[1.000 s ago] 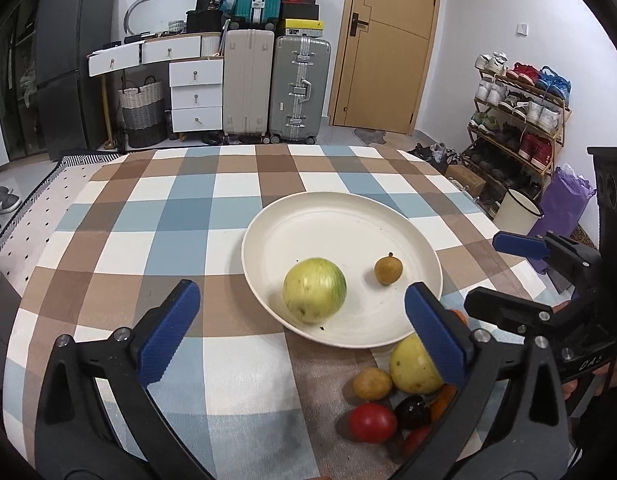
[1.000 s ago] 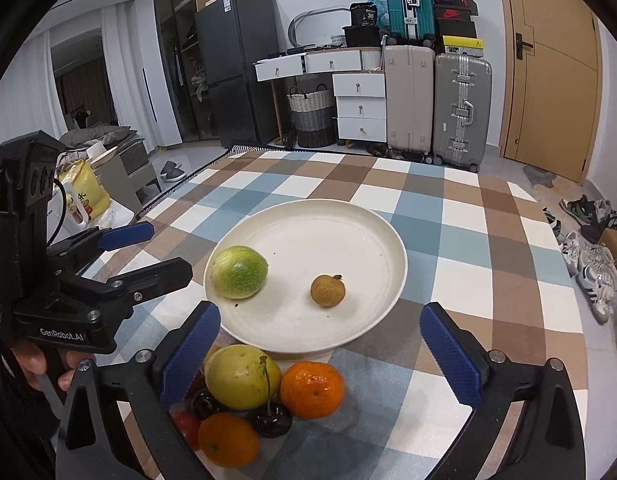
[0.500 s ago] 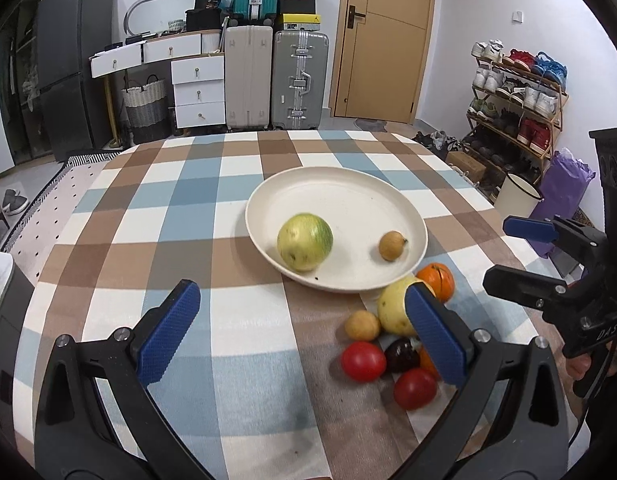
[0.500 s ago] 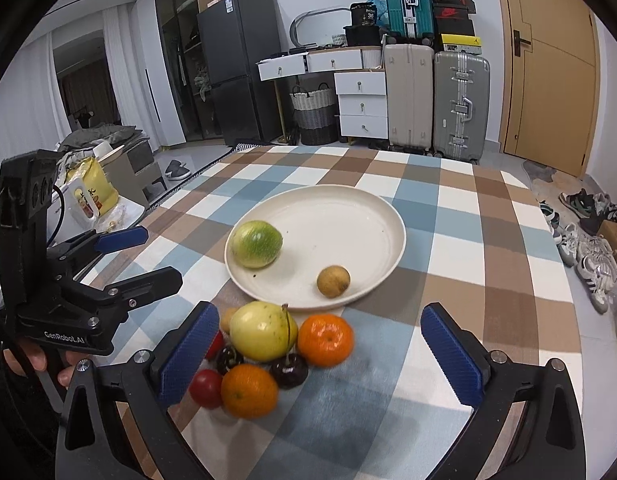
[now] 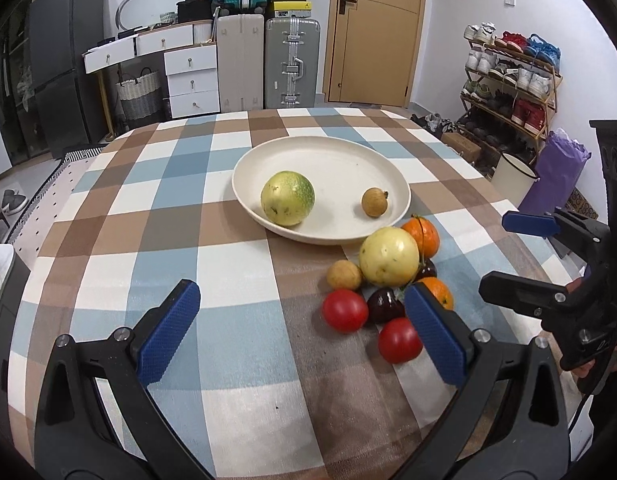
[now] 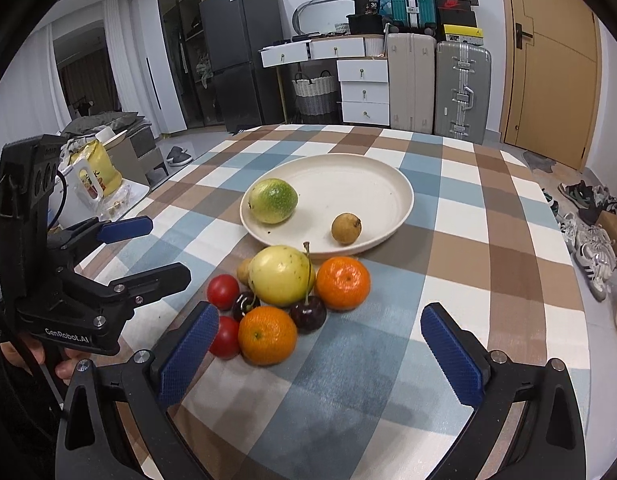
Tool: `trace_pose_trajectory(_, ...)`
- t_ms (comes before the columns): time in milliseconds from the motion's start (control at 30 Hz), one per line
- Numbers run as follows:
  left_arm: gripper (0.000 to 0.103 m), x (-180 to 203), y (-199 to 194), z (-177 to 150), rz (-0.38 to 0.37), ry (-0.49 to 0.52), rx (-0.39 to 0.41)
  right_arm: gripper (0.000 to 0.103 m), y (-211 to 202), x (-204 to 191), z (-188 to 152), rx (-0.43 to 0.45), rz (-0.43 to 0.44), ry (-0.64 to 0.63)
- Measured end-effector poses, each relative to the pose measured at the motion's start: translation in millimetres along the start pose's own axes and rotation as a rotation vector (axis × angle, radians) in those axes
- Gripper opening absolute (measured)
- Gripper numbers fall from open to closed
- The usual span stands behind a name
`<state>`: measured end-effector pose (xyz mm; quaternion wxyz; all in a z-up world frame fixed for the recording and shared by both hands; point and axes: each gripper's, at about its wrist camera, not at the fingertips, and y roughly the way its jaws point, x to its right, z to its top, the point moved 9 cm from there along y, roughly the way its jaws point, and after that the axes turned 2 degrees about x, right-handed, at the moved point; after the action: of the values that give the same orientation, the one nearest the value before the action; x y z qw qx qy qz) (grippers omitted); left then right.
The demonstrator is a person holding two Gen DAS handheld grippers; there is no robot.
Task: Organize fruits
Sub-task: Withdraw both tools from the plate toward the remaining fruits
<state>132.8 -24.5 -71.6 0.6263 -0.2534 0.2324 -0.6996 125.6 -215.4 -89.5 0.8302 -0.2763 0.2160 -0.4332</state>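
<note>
On the checked cloth, round glossy fruits (image 6: 284, 300) crowd a smooth cream plate (image 6: 388, 184); both grippers, left (image 5: 304, 336) and right (image 6: 320, 356), gape wide, empty.

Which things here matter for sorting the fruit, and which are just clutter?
Job: plate, green fruit, longan, yellow fruit, oranges, tomatoes, cherries.
Clutter: suitcases, drawers, shoe rack.

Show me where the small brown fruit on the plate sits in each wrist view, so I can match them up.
Left wrist: small brown fruit right of centre, on the plate's right side.
Right wrist: small brown fruit just above centre, near the plate's front rim.
Shared landmark: the green-yellow fruit, to its left on the plate in both.
</note>
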Motion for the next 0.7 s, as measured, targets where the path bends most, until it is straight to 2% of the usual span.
trace_pose_trajectory(333, 0.102, 2.0, 10.0, -15.1, -0.01, -0.003, -0.041, 0.103, 3.8, -1.4, -17.9, -0.037, 0.011, 0.029)
trace_pose_trajectory(700, 0.102, -3.6, 29.1, -20.8, 0.01, -0.012, -0.082, 0.103, 29.5, -1.9, -31.5, -0.097, 0.017, 0.073)
